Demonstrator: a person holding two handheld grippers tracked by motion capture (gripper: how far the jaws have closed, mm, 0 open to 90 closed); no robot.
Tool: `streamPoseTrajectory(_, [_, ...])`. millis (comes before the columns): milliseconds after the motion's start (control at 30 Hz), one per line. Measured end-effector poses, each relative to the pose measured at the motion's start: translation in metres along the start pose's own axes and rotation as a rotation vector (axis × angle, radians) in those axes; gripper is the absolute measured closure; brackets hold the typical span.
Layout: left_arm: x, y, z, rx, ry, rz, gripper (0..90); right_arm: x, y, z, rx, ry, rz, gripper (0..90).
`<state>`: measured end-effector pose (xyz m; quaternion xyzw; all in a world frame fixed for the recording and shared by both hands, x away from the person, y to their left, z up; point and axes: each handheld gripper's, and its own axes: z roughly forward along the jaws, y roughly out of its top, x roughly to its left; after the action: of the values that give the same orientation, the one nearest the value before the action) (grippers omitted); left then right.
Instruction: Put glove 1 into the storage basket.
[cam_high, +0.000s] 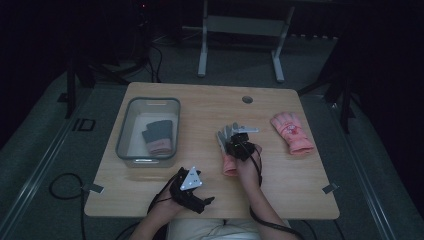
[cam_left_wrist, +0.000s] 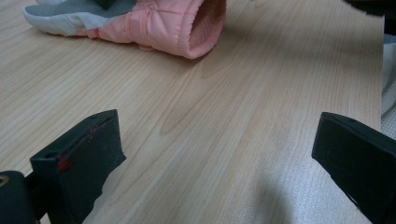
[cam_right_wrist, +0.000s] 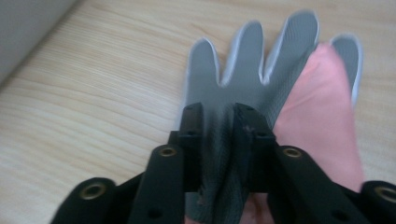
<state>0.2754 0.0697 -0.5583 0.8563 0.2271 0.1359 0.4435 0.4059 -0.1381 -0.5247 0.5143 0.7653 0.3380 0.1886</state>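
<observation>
A glove with a grey palm and pink cuff (cam_high: 229, 164) lies palm up at the middle of the wooden table (cam_high: 200, 115). My right gripper (cam_high: 239, 142) is down on it. In the right gripper view the gripper (cam_right_wrist: 218, 114) has a raised fold of the glove's grey palm (cam_right_wrist: 243, 60) pinched between its jaws. My left gripper (cam_high: 200, 192) rests near the table's front edge, left of the glove. Its jaws (cam_left_wrist: 217, 126) stand wide open over bare wood, facing the glove's pink cuff (cam_left_wrist: 163, 23).
A grey bin (cam_high: 122, 130) at the left of the table holds a folded grey-and-pink glove (cam_high: 157, 136). Another pink glove (cam_high: 292, 131) lies at the right. A cable hole (cam_high: 247, 99) sits near the far edge. A metal stand (cam_high: 240, 25) rises beyond the table.
</observation>
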Motion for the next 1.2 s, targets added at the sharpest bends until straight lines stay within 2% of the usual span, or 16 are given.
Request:
streamPoseTrajectory(133, [0.0, 0.0, 0.0, 0.001, -0.001, 0.001, 1.4, 0.0, 0.009, -0.022, -0.058, 0.039, -0.042, 66.4])
streamPoseTrajectory(267, [0.0, 0.0, 0.0, -0.001, -0.003, 0.003, 1.4, -0.016, 0.02, -0.05, -0.119, 0.091, -0.065, 64.7])
streamPoseTrajectory(400, [0.0, 0.0, 0.0, 0.006, 0.0, 0.008, 1.4, -0.044, 0.025, -0.072, -0.159, 0.067, -0.111, 63.1])
streamPoseTrajectory(433, [0.0, 0.0, 0.0, 0.007, 0.001, 0.006, 1.4, -0.053, 0.025, -0.077, -0.165, 0.049, -0.117, 63.1])
streamPoseTrajectory(533, [0.0, 0.0, 0.0, 0.004, 0.002, 0.004, 1.4, -0.083, 0.024, -0.086, -0.186, 0.025, -0.137, 62.1])
streamPoseTrajectory(600, [0.0, 0.0, 0.0, 0.005, 0.002, 0.005, 1.4, -0.105, 0.023, -0.089, -0.187, -0.012, -0.155, 62.1])
streamPoseTrajectory(667, [0.0, 0.0, 0.0, 0.007, 0.003, 0.006, 1.4, -0.13, 0.022, -0.09, -0.189, -0.039, -0.143, 62.8])
streamPoseTrajectory(800, [0.001, 0.0, 0.0, 0.005, 0.003, 0.007, 1.4, -0.177, 0.022, -0.086, -0.155, -0.112, -0.113, 63.8])
streamPoseTrajectory(900, [0.001, 0.0, -0.001, 0.002, 0.005, 0.005, 1.4, -0.204, 0.022, -0.078, -0.113, -0.149, -0.097, 62.8])
streamPoseTrajectory(1033, [0.001, 0.0, -0.001, 0.003, 0.008, 0.005, 1.4, -0.23, 0.02, -0.06, -0.041, -0.17, -0.05, 61.1])
streamPoseTrajectory(1200, [0.001, -0.001, 0.0, 0.006, 0.009, 0.009, 1.4, -0.243, 0.016, -0.035, 0.013, -0.18, -0.057, 58.8])
